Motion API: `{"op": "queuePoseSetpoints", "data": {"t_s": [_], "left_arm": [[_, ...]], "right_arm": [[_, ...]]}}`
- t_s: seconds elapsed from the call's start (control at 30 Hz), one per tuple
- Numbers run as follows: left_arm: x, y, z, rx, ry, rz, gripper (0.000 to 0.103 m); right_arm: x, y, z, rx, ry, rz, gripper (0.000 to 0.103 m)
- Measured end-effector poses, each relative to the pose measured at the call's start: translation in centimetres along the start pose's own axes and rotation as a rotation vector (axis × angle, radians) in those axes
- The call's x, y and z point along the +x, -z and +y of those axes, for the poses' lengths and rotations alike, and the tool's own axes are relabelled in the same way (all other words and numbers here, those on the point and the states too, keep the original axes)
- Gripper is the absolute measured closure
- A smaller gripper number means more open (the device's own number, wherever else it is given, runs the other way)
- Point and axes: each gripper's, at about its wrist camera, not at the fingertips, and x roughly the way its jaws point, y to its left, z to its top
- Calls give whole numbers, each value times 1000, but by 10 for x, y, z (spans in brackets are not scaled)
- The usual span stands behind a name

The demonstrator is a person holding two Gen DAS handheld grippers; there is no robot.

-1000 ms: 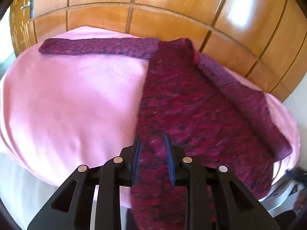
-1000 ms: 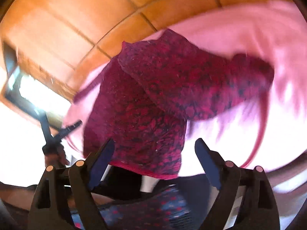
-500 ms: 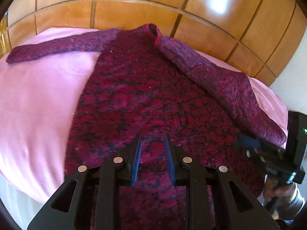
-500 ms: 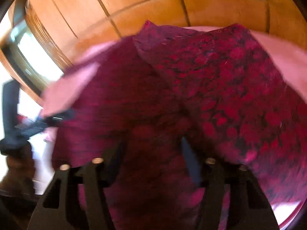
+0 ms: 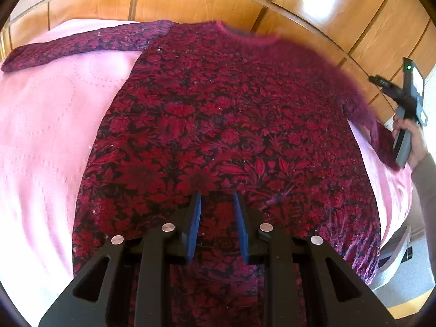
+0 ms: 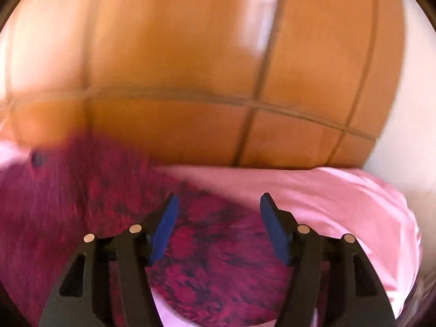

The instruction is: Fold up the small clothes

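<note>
my left tongs (image 5: 217,209) sit narrow over the top (image 5: 231,125), collar far ahead; right tongs (image 6: 219,218) gape wide above its sleeve (image 6: 218,259), nearer.

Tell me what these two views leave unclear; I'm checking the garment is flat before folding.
- Garment hem: left wrist view, covered by the left gripper and cut by the bottom edge.
- Its right sleeve: left wrist view, motion-blurred.
- Cloth under the open right gripper: right wrist view, smeared, so creases are unreadable.
</note>
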Motion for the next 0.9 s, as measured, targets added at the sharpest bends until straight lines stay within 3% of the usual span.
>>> {"op": "queuePoseSetpoints", "data": {"t_s": [0.1, 0.2, 0.33, 0.47, 0.53, 0.57, 0.6, 0.63, 0.73, 0.77, 0.8, 0.9], "left_arm": [[0, 1, 1, -4, 6, 1, 80], [0, -2, 1, 1, 9, 5, 80], [1, -4, 1, -4, 10, 12, 80], [3, -3, -4, 6, -14, 14, 80], [2, -4, -5, -1, -12, 14, 73], [1, -3, -6, -9, -4, 9, 61], [0, -3, -7, -19, 1, 4, 57], [-1, -3, -8, -21, 1, 3, 57], [0, -2, -18, 26, -24, 8, 57], [0, -2, -21, 48, -31, 8, 57], [0, -1, -24, 63, -31, 10, 57], [1, 0, -25, 80, -32, 16, 57]], "right_arm": [[-14, -5, -36, 123, -46, -16, 29], [-33, 18, -86, 262, -174, 38, 27], [-26, 90, -148, 565, -359, 219, 28], [3, 138, -183, 832, -375, 284, 32], [23, 155, -202, 999, -397, 284, 32], [33, 158, -210, 1057, -406, 277, 32], [43, 161, -216, 1107, -406, 268, 32], [49, 162, -225, 1130, -404, 266, 35], [70, 150, -229, 1095, -382, 297, 66], [75, 139, -228, 1044, -357, 314, 83], [74, 126, -228, 980, -318, 317, 89], [60, 85, -227, 768, -191, 224, 93]]}}
